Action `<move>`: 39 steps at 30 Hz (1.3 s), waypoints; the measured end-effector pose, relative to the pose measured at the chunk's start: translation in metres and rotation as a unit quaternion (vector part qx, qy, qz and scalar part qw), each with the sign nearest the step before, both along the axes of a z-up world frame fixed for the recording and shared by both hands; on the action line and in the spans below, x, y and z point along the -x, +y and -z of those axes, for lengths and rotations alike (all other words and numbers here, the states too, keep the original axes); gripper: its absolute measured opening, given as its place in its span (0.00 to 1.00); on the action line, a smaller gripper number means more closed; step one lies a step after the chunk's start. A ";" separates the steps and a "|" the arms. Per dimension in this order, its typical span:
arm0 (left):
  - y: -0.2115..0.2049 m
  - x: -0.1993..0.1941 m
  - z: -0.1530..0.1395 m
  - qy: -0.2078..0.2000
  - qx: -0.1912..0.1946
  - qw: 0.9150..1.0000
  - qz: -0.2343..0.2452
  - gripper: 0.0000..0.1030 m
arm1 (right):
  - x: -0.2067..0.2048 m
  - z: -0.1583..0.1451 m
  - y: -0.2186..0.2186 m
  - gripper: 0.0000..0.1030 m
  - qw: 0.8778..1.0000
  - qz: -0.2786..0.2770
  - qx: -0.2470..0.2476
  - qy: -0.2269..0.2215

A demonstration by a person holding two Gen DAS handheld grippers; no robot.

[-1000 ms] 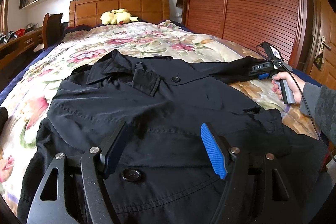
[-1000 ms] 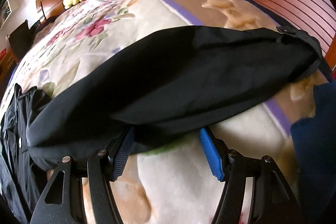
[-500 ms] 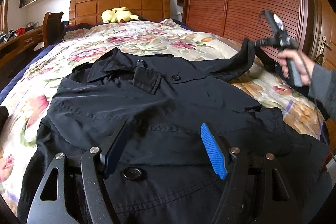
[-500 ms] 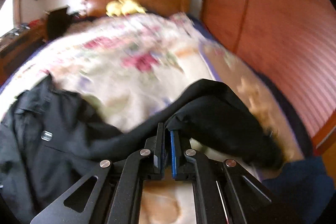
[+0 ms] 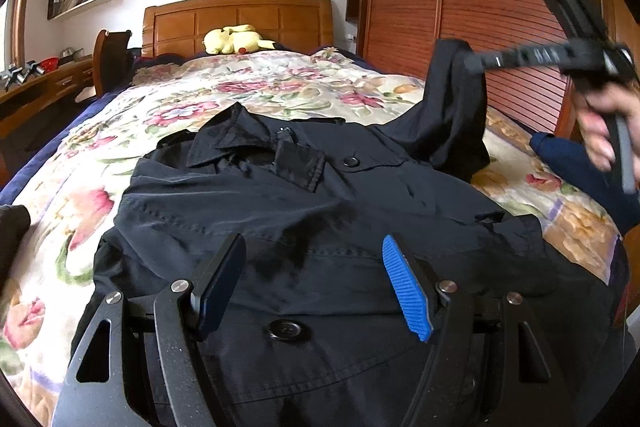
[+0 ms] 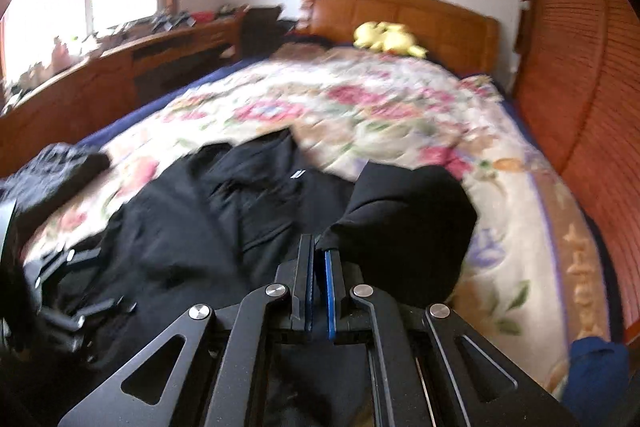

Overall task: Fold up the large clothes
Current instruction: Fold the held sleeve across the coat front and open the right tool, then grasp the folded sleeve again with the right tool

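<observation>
A black buttoned coat lies front-up on the floral bedspread, collar toward the headboard. My left gripper hovers open just above its lower front, nothing between the pads. At the right, my right gripper is raised in a hand, shut on the coat's right sleeve, which hangs lifted off the bed. In the right wrist view the right gripper pinches the sleeve edge, and the coat body spreads to the left below.
A wooden headboard with a yellow plush toy stands at the far end. Slatted wardrobe doors run along the right. A desk and a dark chair flank the left. A dark cloth lies at the bed's left edge.
The right gripper shut on the sleeve edge, then lifted it off the bed and carried it up and inward toward the coat body. The left gripper stayed put.
</observation>
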State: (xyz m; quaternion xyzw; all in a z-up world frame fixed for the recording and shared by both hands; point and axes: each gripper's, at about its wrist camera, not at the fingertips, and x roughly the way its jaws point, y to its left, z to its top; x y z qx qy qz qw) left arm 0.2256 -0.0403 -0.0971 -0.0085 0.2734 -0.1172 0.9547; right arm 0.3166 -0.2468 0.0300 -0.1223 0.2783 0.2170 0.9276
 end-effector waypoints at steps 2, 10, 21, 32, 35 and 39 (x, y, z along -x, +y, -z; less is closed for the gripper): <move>0.004 0.001 -0.001 0.001 0.004 1.000 -0.001 0.70 | 0.007 0.015 0.009 0.04 1.000 -0.008 0.014 0.019; 0.008 0.006 -0.004 -0.004 0.008 1.000 0.000 0.70 | 0.016 0.032 0.015 0.04 0.998 0.004 0.038 0.044; 0.010 0.005 -0.005 -0.005 0.010 1.000 -0.001 0.70 | 0.032 0.004 0.035 0.42 0.999 0.012 0.032 0.030; 0.010 0.006 -0.005 -0.005 0.010 1.000 0.000 0.70 | 0.030 -0.006 -0.007 0.61 0.998 0.064 0.015 -0.012; 0.010 0.006 -0.006 -0.006 0.010 1.000 0.000 0.70 | 0.013 0.016 -0.019 0.62 0.995 0.091 0.012 0.025; 0.010 0.005 -0.006 -0.005 0.010 1.000 0.000 0.70 | -0.004 0.047 -0.027 0.62 0.991 0.115 0.014 0.061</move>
